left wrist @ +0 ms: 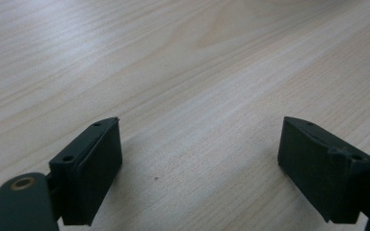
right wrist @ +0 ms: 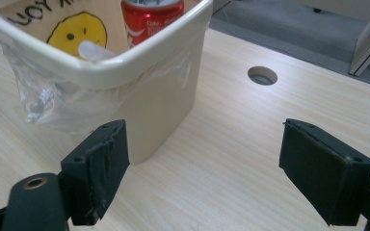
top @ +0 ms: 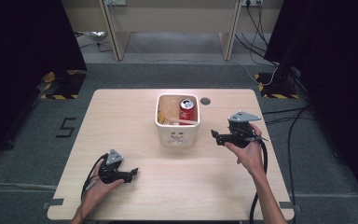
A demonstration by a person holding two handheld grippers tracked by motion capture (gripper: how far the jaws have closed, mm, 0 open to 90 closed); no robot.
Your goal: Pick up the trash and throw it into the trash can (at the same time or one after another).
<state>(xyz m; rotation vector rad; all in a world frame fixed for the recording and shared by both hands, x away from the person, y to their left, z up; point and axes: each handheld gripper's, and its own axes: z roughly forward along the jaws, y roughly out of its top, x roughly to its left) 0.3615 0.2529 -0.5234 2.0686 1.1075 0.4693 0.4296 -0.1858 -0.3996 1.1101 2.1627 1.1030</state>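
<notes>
A cream plastic bin (top: 177,135) stands at the middle back of the wooden table (top: 135,116). Inside it a red soda can (top: 187,108) stands upright beside other items. The right gripper view brings the bin (right wrist: 139,72) close at the left, with the can (right wrist: 150,20) and a yellow smiley print (right wrist: 77,30) inside and crumpled clear plastic (right wrist: 38,103) on its outer wall. My right gripper (top: 216,136) hovers open just right of the bin; its jaws (right wrist: 200,168) hold nothing. My left gripper (top: 133,174) rests open near the front left, over bare wood (left wrist: 200,168).
A round cable hole (top: 205,101) lies in the table behind and right of the bin, and shows as well in the right gripper view (right wrist: 262,75). Black cables (top: 289,135) trail off the table's right side. Table legs and black stands sit on the grey floor beyond.
</notes>
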